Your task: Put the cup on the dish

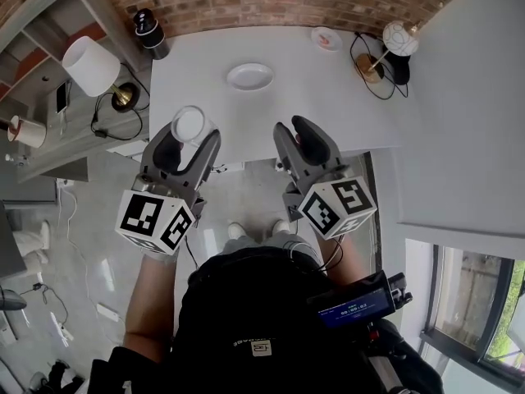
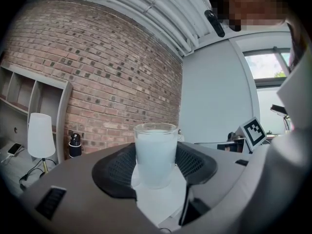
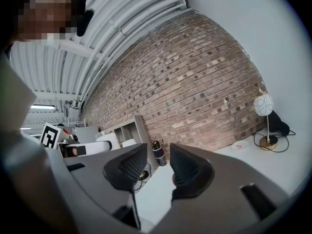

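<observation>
A clear cup (image 1: 189, 124) with a milky white look stands upright between the jaws of my left gripper (image 1: 191, 135), which is shut on it. In the left gripper view the cup (image 2: 155, 150) fills the gap of the left gripper (image 2: 156, 165), both dark pads pressed to its sides. The white dish (image 1: 250, 75) lies empty on the white table (image 1: 328, 105), further in from the cup. My right gripper (image 1: 294, 135) hovers at the table's near edge, to the right of the cup. The right gripper (image 3: 158, 165) is narrowly open and holds nothing.
A small pink-marked saucer (image 1: 326, 38) and a globe lamp (image 1: 399, 39) with its cable sit at the table's far right. A black bottle (image 1: 149, 33) stands at the far left corner. A white shade lamp (image 1: 90, 66) is on the shelf unit to the left. A brick wall runs behind.
</observation>
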Available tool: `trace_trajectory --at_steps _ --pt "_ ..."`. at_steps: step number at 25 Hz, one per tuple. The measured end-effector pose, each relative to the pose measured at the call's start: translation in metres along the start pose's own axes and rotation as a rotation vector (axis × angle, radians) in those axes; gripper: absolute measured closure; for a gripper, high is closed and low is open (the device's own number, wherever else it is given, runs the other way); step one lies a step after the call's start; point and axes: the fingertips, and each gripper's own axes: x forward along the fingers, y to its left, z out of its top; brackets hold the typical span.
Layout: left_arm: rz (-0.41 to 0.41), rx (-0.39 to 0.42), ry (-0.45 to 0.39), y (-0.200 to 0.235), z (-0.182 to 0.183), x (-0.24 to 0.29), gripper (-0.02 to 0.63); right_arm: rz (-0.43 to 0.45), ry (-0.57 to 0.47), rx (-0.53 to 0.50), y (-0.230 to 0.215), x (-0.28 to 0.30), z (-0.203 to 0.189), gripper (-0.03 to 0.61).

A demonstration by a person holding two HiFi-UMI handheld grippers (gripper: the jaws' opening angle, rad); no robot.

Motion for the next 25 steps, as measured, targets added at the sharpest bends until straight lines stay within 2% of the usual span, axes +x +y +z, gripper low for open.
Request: trace_trajectory --at_steps 7,12,17,25 --pt "-0.013 -0.006 0.014 0.019 -0.002 -0.001 0.356 -0.02 -0.004 0.002 0.01 0.009 -0.004 0.431" --pt "-0.006 -0.014 0.02 0.028 -0.004 0.008 0.356 -0.028 0.005 0.006 0.0 0.019 -0.004 0.431" --pt "0.013 -0.021 0.042 0.037 -0.013 0.026 0.356 -0.006 0.026 0.016 -0.013 0.037 -0.008 0.431" --pt "0.059 -0.014 0.048 0.047 -0.016 0.063 0.356 0.052 0.047 0.01 -0.048 0.075 0.006 0.431"
